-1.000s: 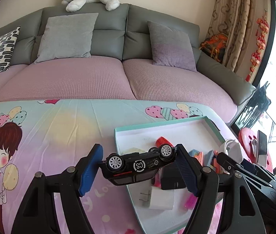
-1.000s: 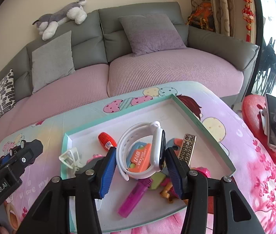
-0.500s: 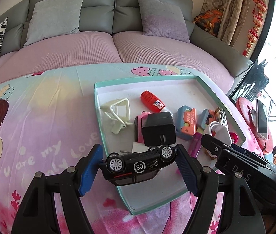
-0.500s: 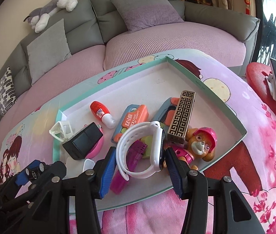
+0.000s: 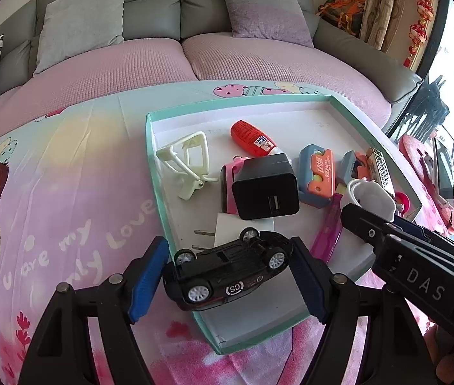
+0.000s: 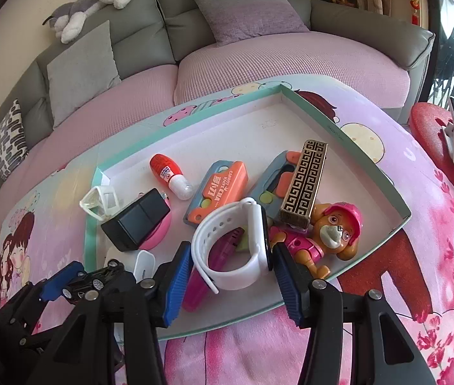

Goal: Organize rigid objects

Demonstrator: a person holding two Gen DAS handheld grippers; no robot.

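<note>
Both grippers hang over the near end of the teal-rimmed tray [image 5: 348, 102], each loaded, and the step in hand looks like setting these two pieces down among the things already gathered there. The left gripper [image 5: 227, 276] is clamped end to end on a black toy car [image 5: 227, 269], which is tipped wheels-up above the tray's near left corner; the right gripper [image 6: 231, 272] is closed on a white smartwatch [image 6: 236, 247], squeezing the strap loop and the dark watch face between its blue pads [image 6: 175, 285], above the tray's near middle. To do this well, I judge the car should go down first onto the bare white floor nearest the tray's front rim, short of the white plug adapter [image 5: 243, 227] and the black charger block [image 5: 265, 186] that sit deeper in, and low enough before release that it does not roll or bounce over the low rim. The watch wants a free spot too: directly beneath it lie a magenta pen-like stick [image 6: 207, 276] and, toward the tray's right side, the pink-helmeted toy dog [image 6: 332, 227] and the patterned brass bar [image 6: 304, 186], so dropping from height could leave it perched on them. Easing both down and opening the jaws gently seems safest, and the two grippers are close enough that moving one at a time avoids a knock.
</note>
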